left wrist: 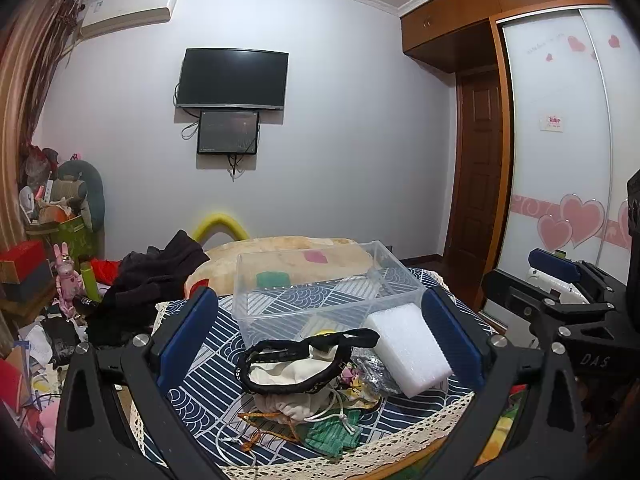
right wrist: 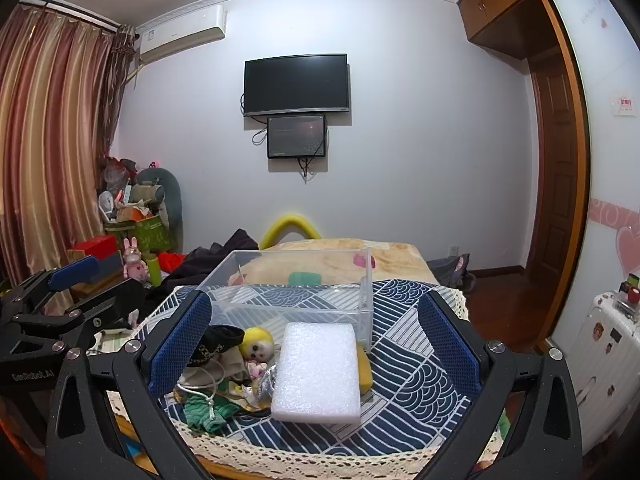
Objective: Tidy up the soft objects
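Note:
A clear plastic box stands on a blue-and-white patterned cloth. In front of it lie a white foam block, a cream drawstring pouch with a black band, a yellow-haired doll head, a yellow sponge, a green cloth and a silver crinkled piece. My left gripper is open above the pouch. My right gripper is open around the foam block, not touching it.
A beige blanket lies behind the box. Dark clothes are piled at the left. Boxes, a pink bunny toy and clutter fill the left floor. A wardrobe and a white suitcase stand at the right.

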A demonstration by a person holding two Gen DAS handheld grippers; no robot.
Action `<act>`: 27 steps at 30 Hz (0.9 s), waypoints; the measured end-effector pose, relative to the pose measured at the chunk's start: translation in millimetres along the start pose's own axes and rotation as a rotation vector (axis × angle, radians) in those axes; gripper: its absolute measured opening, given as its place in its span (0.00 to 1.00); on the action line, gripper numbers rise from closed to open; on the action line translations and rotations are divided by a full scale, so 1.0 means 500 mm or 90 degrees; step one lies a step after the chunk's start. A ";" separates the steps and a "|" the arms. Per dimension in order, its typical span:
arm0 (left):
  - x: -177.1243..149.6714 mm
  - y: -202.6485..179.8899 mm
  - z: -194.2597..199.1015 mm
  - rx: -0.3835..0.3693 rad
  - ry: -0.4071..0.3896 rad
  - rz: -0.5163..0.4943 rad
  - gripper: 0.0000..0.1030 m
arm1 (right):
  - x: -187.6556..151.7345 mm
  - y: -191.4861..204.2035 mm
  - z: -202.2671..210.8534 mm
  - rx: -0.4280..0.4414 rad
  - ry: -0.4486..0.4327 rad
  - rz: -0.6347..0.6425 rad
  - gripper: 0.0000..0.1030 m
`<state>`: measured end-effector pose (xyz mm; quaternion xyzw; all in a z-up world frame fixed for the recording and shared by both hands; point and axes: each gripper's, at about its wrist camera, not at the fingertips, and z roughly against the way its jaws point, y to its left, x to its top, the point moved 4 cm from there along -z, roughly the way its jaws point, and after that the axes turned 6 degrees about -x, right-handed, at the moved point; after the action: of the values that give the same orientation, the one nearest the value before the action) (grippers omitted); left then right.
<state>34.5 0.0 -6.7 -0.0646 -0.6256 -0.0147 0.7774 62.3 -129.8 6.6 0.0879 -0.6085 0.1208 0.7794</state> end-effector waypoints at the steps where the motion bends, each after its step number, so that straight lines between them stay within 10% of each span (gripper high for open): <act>1: -0.001 -0.001 0.000 0.000 0.000 0.000 1.00 | 0.001 0.000 0.000 0.000 0.000 0.000 1.00; 27: -0.001 0.000 0.003 -0.004 0.001 0.004 1.00 | -0.001 0.002 0.009 0.007 -0.001 -0.006 1.00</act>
<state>33.0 0.1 -6.7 -0.0690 -0.6250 -0.0148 0.7774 57.5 -130.1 7.3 0.0950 -0.6078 0.1200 0.7792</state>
